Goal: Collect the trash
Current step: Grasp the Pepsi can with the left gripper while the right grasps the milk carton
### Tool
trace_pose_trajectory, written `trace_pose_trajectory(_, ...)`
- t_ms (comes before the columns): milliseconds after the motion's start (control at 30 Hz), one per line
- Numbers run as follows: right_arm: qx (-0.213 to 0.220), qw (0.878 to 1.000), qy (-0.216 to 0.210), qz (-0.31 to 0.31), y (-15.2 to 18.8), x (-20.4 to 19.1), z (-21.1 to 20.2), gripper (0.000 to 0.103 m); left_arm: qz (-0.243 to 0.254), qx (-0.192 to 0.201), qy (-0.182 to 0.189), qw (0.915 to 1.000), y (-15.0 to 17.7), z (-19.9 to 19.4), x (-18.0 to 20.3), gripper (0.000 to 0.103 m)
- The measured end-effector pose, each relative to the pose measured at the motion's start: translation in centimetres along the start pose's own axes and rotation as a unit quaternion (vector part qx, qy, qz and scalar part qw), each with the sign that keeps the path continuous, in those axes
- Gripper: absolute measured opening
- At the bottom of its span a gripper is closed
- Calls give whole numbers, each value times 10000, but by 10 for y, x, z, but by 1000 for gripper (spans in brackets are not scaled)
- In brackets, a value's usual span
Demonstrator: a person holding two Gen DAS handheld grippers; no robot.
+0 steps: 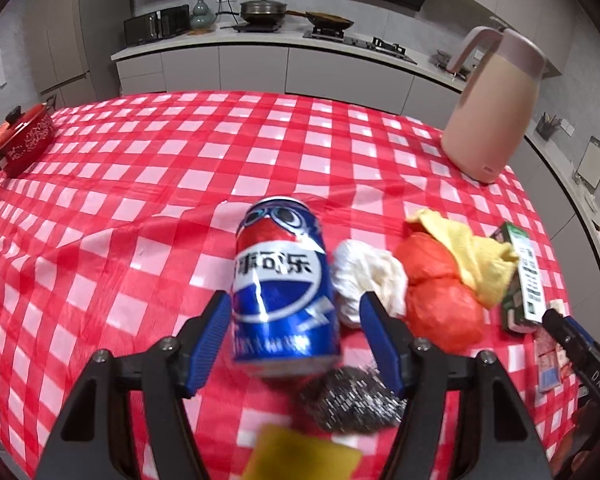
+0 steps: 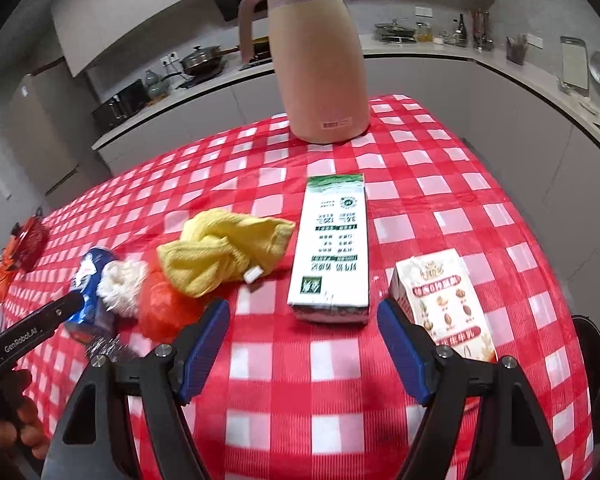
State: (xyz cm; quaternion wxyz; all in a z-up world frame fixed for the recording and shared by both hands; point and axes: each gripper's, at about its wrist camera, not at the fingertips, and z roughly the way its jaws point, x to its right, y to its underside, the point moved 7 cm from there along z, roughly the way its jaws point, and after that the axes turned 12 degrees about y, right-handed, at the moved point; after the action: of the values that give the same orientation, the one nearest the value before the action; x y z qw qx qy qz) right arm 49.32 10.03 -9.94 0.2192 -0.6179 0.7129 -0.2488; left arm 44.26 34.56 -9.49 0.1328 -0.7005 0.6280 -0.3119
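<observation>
While both stand wide and empty: left gripper (image 1: 292, 344) straddling blue can (image 1: 284, 284), right gripper (image 2: 304, 344) facing milk carton (image 2: 332, 248); hazard: can rolling away under an off-centre pinch.

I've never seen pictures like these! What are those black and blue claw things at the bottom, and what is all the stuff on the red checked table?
Each claw is a grabbing tool that a person holds, one per hand, with a camera looking along its two fingers. One picture is from the left tool, the other from the right tool. Both are open and hold nothing. The blue cola can sits between the left tool's fingers, ungripped. Beside it lie a white wad, an orange bag, a yellow cloth and a steel scourer. Ahead of the right tool lies a milk carton, with a nut-milk carton beside it. The pink jug stands further back.
</observation>
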Motion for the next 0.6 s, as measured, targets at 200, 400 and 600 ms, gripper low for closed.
trace_pose_trajectory(200,-103,9997,164,126,-13,1,25,78,-103,-94,89,9999,-7,19,-12,68)
trace_pose_trajectory(400,-143,9994,297,130,-25,-3,44,78,-112,-210,134,9996,-8,32,-18,68)
trace_pose_trajectory(600,-221,9987,454,61,-28,-7,64,76,-234,-390,181,9988,-3,43,-29,67)
